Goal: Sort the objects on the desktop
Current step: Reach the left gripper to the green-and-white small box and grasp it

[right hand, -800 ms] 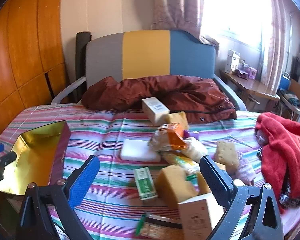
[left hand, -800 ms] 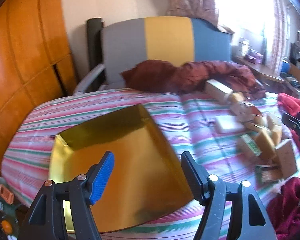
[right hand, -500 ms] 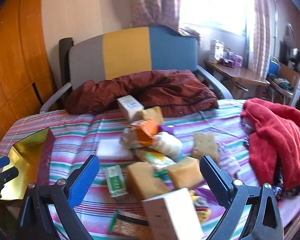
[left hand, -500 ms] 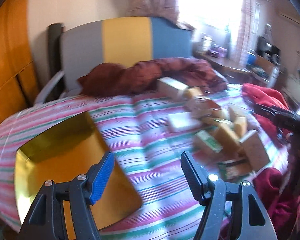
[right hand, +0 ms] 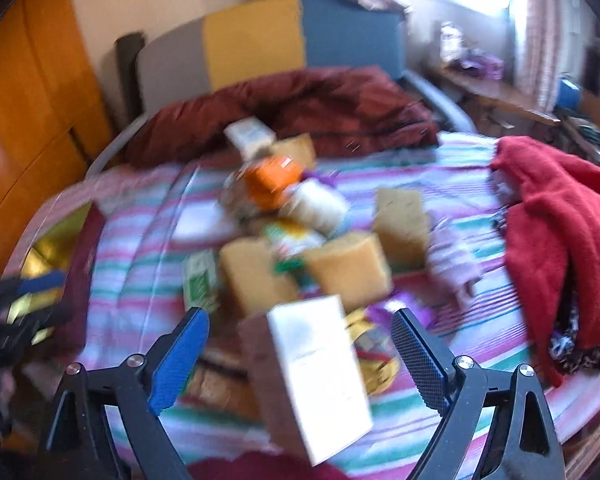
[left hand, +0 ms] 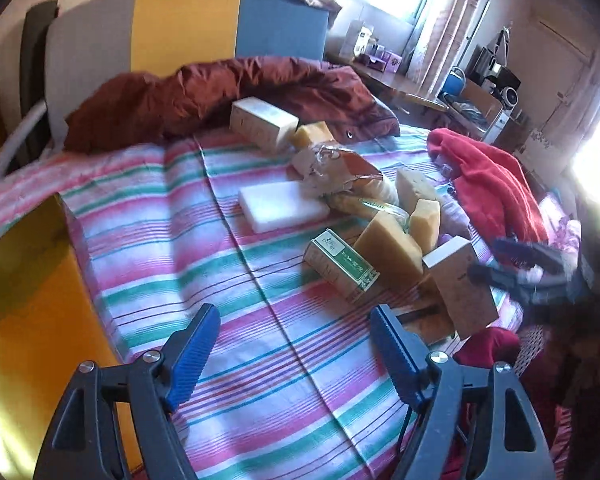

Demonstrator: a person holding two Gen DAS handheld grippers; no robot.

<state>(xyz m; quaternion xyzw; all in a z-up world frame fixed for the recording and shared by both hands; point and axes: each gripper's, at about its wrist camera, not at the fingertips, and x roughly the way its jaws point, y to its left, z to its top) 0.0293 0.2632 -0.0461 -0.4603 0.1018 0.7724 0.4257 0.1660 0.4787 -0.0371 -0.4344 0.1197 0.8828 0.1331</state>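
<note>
Labels: the green box [left hand: 341,265] is carrying a white top panel with a leaf mark and a line of print, too small to read. The long box [left hand: 262,119] at 12 o'clock of the pile is showing small print on its end face, also unreadable. No brand legible anywhere; the right wrist view is blurring heavily.

Task items: a loose pile is lying on the striped cloth [left hand: 228,280]. A white slab [left hand: 283,206] is lying flat at the pile's 9 o'clock side. Yellow sponges [left hand: 388,246] are leaning together at centre, the green box touching one at its 8 o'clock. A clear wrapped packet [left hand: 340,172] with an orange label is sitting above them. A tan box with a white top [right hand: 316,380] is standing tilted at the near edge. A gold tray [left hand: 24,280] is sitting at 9 o'clock, well apart from the pile. A red cloth [right hand: 552,248] is lying at 3 o'clock.

Left gripper [left hand: 294,350]: jaws standing wide, nothing between them, hovering over bare cloth near the green box.

Right gripper [right hand: 298,350]: jaws standing wide, the tan box sitting between them in view; pads not pressing on it.
</note>
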